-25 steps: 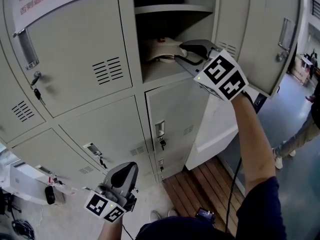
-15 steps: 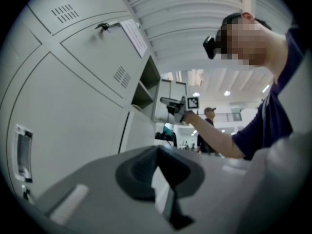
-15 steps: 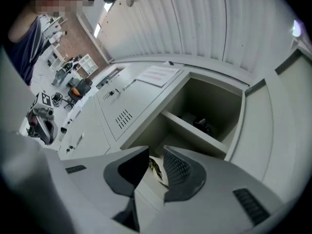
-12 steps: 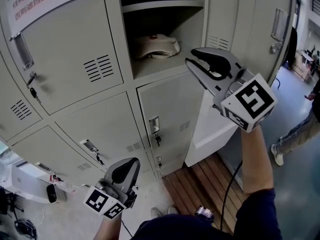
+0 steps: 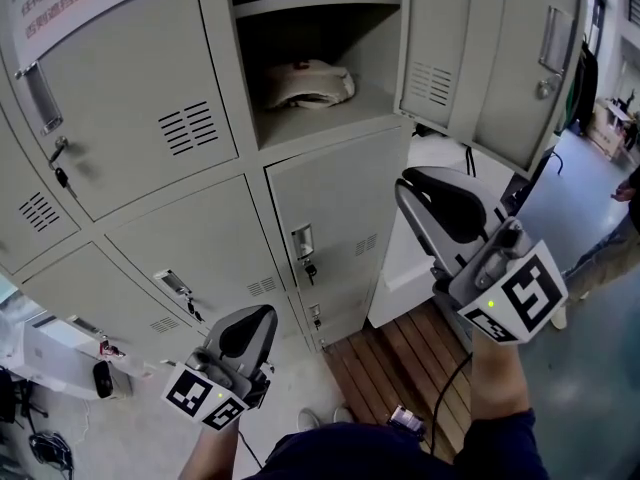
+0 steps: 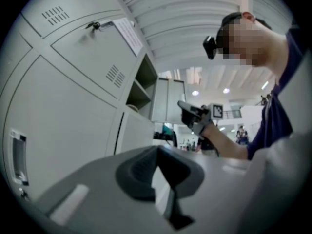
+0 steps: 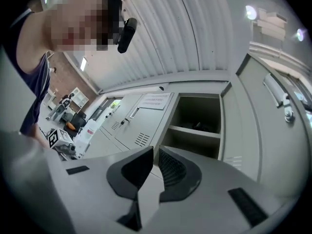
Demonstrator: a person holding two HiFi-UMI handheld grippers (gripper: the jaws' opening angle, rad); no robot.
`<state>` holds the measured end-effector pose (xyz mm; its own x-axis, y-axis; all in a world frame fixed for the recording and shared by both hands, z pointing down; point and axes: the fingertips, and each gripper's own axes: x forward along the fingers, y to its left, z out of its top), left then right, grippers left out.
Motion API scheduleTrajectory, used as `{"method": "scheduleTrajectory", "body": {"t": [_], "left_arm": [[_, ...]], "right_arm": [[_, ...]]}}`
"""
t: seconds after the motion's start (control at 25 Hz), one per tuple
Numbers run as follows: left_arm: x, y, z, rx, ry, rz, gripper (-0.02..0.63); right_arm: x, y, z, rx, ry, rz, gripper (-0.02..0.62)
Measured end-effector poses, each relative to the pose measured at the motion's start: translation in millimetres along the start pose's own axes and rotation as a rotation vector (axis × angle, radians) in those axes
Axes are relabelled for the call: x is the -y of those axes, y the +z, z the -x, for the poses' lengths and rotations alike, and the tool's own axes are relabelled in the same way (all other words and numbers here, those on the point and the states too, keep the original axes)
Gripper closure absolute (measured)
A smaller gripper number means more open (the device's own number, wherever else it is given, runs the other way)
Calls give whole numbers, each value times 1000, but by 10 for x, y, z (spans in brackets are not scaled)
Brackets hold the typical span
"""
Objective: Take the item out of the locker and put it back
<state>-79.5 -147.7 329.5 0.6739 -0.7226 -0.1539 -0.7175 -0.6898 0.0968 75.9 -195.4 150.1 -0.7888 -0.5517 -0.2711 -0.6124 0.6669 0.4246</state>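
Note:
The item, a folded beige cloth thing [image 5: 305, 83], lies on the floor of the open locker compartment [image 5: 330, 120]. My right gripper [image 5: 418, 186] hangs below and right of that compartment, away from the item. Its jaws have just been closing; a narrow slit remains between the pads [image 7: 170, 167] and nothing is between them. My left gripper [image 5: 255, 320] sits low in front of the bottom lockers, shut and empty. The open compartment [image 7: 195, 130] also shows ahead in the right gripper view.
The open locker door [image 5: 490, 58] stands out to the right of the compartment, above my right gripper. A shelf [image 5: 310, 4] divides the compartment. Closed locker doors with keys [image 5: 305, 253] fill the left and below. Wooden floor boards [image 5: 400, 368] lie underneath.
My right gripper has pulled out of the locker, down and to the right, leaving the item on the compartment floor, and its jaws have narrowed. The left gripper has hardly moved.

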Motion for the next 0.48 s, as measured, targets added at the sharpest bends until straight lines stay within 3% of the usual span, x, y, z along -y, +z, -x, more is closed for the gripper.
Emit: {"method": "scheduleTrajectory", "body": {"t": [0.48], "left_arm": [[53, -30, -96, -8, -5, 0, 603]], "right_arm": [[-282, -450, 457, 19, -29, -234, 571]]}}
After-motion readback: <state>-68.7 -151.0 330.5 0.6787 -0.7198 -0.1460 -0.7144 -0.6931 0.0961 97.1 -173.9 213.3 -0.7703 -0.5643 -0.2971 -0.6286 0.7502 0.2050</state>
